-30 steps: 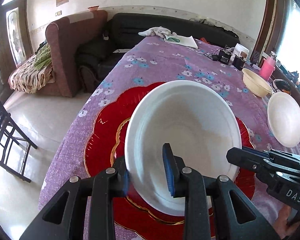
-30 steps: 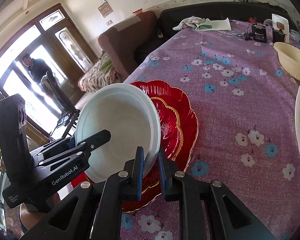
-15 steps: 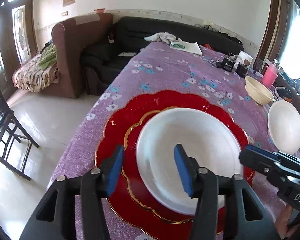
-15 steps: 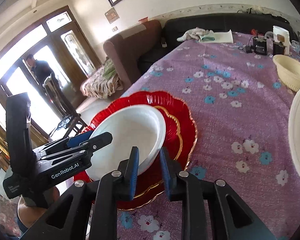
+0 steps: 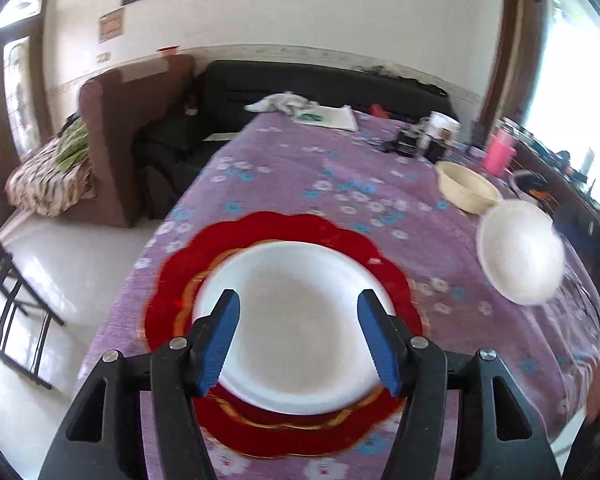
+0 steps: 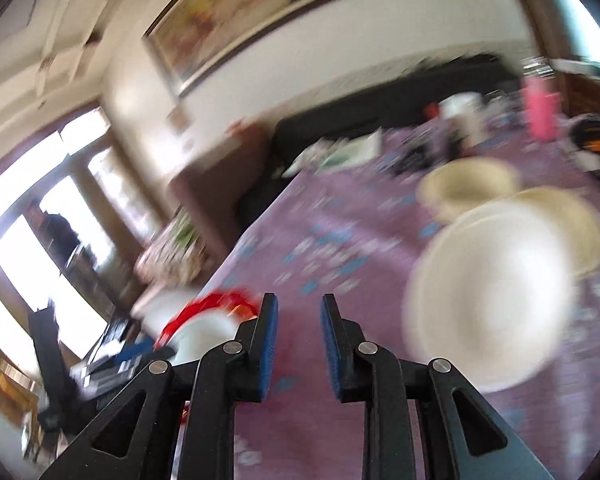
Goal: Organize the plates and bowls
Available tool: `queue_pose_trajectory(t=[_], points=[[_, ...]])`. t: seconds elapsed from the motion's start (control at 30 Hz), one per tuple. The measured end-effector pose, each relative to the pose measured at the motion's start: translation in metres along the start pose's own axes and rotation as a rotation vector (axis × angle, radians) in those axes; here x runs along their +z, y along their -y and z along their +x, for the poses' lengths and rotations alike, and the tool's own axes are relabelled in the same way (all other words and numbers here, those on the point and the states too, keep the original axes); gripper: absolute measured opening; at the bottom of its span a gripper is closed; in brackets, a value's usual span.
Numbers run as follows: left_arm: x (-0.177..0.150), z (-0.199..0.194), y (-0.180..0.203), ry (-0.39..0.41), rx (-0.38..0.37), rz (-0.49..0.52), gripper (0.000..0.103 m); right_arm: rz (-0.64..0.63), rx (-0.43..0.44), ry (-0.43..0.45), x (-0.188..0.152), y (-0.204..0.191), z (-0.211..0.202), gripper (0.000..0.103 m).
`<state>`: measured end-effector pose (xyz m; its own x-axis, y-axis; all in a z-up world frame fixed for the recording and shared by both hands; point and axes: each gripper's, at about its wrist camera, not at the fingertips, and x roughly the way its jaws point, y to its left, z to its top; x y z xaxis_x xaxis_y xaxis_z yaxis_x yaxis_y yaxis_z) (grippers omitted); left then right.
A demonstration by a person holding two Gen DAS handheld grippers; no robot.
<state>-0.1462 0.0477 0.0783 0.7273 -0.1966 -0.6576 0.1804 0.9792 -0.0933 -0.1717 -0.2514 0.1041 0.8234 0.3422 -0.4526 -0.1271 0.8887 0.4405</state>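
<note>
A white plate (image 5: 296, 328) lies flat on a stack of red scalloped plates (image 5: 168, 296) at the near end of the purple flowered table. My left gripper (image 5: 298, 338) is open wide above the white plate and holds nothing. A second white plate (image 5: 518, 254) lies to the right, with a cream bowl (image 5: 466, 192) behind it. In the blurred right wrist view, my right gripper (image 6: 299, 344) is open and empty over the cloth, between the red plates (image 6: 204, 312) at the left and the second white plate (image 6: 488, 300) at the right.
A pink bottle (image 5: 498, 152), a white cup and small dark gadgets stand at the table's far right. Cloths and paper (image 5: 328, 114) lie at the far end. A brown armchair (image 5: 116, 128) and black sofa stand beyond the table. A folding stand is on the floor at left.
Both grippers let go of the white plate, which now lies flat on the red plates. The left gripper opened wide and rose. The right gripper opened and swung right, toward the second white plate.
</note>
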Motion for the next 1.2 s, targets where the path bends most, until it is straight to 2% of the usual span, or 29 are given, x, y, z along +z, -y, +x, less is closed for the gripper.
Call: queue_pose_trajectory(t=[0.03, 0.1, 0.17, 0.23, 0.37, 0.47, 0.53, 0.6, 0.63, 0.7, 0.77, 0.83, 1.07, 1.2], points=[[-0.001, 0.0, 0.007, -0.001, -0.015, 0.016, 0.061, 0.022, -0.03, 0.031, 0.005, 0.011, -0.011, 0.028], [-0.003, -0.001, 0.02, -0.001, -0.041, 0.044, 0.061, 0.096, -0.14, 0.106, 0.013, 0.041, -0.036, 0.048], [-0.005, -0.002, 0.033, -0.001, -0.069, 0.072, 0.061, 0.174, -0.217, 0.147, 0.016, 0.072, -0.053, 0.055], [-0.007, 0.0, 0.045, -0.006, -0.088, 0.099, 0.061, 0.242, -0.287, 0.144, 0.013, 0.097, -0.061, 0.055], [-0.01, 0.003, 0.06, -0.019, -0.117, 0.132, 0.061, 0.368, -0.355, 0.106, -0.002, 0.129, -0.06, 0.054], [-0.013, 0.007, 0.068, -0.035, -0.127, 0.148, 0.061, 0.429, -0.319, 0.044, -0.013, 0.135, -0.038, 0.055], [-0.015, 0.008, 0.071, -0.042, -0.132, 0.155, 0.061, 0.42, -0.259, -0.016, -0.014, 0.125, -0.013, 0.055], [-0.017, 0.008, 0.074, -0.047, -0.139, 0.157, 0.061, 0.373, -0.145, -0.065, -0.014, 0.107, 0.015, 0.058], [-0.018, 0.008, 0.077, -0.052, -0.144, 0.163, 0.061, 0.34, -0.048, -0.104, -0.012, 0.096, 0.03, 0.058], [-0.02, 0.01, 0.082, -0.058, -0.153, 0.178, 0.061, 0.296, 0.049, -0.145, -0.011, 0.082, 0.043, 0.059], [-0.022, 0.01, 0.087, -0.06, -0.164, 0.19, 0.061, 0.255, 0.042, -0.134, -0.008, 0.073, 0.042, 0.059], [-0.024, 0.011, 0.093, -0.065, -0.181, 0.201, 0.061, 0.238, -0.01, -0.099, -0.003, 0.076, 0.031, 0.059], [-0.035, 0.016, 0.109, -0.09, -0.203, 0.241, 0.061, 0.325, -0.115, -0.013, 0.007, 0.124, -0.012, 0.058], [-0.038, 0.024, 0.112, -0.117, -0.203, 0.242, 0.061, 0.316, -0.167, 0.028, 0.012, 0.142, -0.034, 0.058]])
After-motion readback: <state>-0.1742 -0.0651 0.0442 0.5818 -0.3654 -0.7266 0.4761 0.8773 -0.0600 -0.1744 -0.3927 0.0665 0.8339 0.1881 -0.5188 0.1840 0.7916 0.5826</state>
